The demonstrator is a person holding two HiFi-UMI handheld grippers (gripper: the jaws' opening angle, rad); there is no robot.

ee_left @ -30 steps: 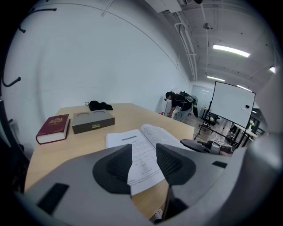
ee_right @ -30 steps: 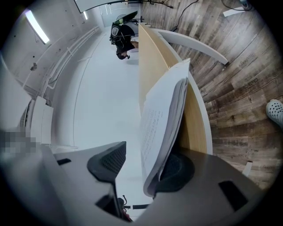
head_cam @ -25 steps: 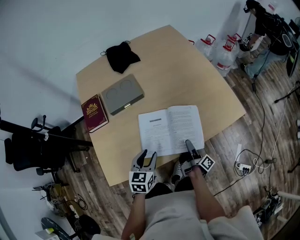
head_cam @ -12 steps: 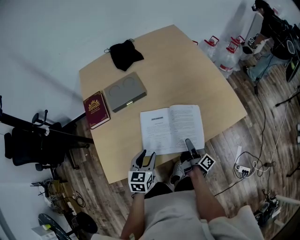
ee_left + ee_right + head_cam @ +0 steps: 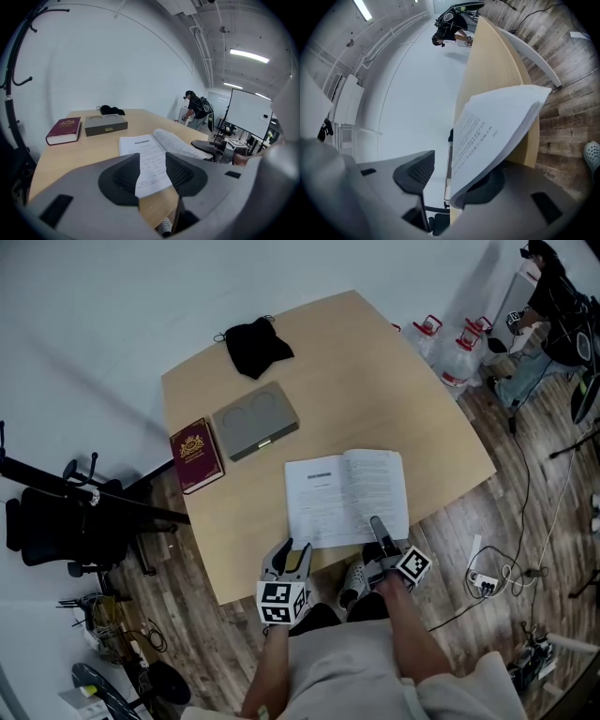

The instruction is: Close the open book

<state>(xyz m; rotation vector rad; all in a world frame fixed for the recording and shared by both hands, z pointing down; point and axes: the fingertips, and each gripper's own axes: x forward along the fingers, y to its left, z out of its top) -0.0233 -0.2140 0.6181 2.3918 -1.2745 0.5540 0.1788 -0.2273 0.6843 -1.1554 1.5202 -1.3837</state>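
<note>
The open book point(image 5: 347, 493) lies flat near the table's front edge, white printed pages up. My right gripper point(image 5: 377, 524) is at the lower edge of its right half. In the right gripper view the right-hand pages point(image 5: 497, 126) stand between the jaws of the right gripper point(image 5: 457, 168). One jaw lies under the pages and the other stands apart from them, and the jaws are closing. My left gripper point(image 5: 292, 547) hovers open at the table edge by the book's lower left corner. The left page point(image 5: 145, 145) shows beyond the left gripper point(image 5: 152, 159), with nothing gripped.
A dark red book point(image 5: 196, 455), a grey flat box point(image 5: 255, 421) and a black cloth point(image 5: 258, 346) lie on the far half of the table point(image 5: 412, 418). Water bottles point(image 5: 459, 352) stand on the floor to the right, an office chair point(image 5: 56, 521) to the left, and cables point(image 5: 487, 573) near my feet.
The head view has shifted a little, so the table's things sit slightly further right. The book and both grippers keep their places.
</note>
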